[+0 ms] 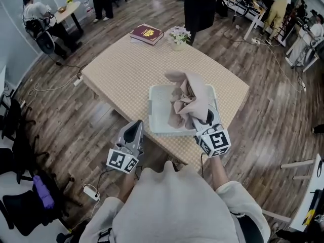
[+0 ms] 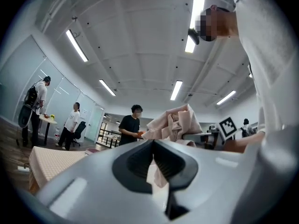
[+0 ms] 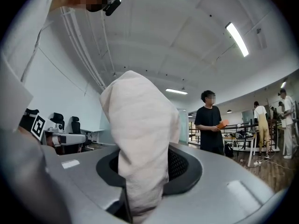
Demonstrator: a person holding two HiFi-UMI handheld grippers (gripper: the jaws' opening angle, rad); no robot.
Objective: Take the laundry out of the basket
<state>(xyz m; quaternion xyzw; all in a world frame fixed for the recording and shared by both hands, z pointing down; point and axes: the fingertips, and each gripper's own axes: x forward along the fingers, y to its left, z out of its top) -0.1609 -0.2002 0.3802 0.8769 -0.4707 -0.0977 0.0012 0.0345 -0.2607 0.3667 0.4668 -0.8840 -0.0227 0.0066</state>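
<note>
A white laundry basket (image 1: 158,116) sits at the near edge of the beige-covered table (image 1: 119,70). A pale pink-beige cloth (image 1: 191,96) rises out of it in a crumpled heap. My right gripper (image 1: 204,119) is at the basket's near right corner, shut on this cloth. In the right gripper view the cloth (image 3: 139,125) stands up between the jaws of the right gripper (image 3: 142,171). My left gripper (image 1: 133,133) hangs just off the table's near edge, left of the basket, jaws shut and empty. The left gripper view looks past the left gripper (image 2: 153,161) to the lifted cloth (image 2: 176,121).
A dark red book (image 1: 147,33) and a small flower pot (image 1: 178,37) lie at the table's far side. A person in black (image 1: 200,6) stands beyond them. A power strip and cable (image 1: 91,192) lie on the wooden floor at the near left, beside black chairs (image 1: 20,206).
</note>
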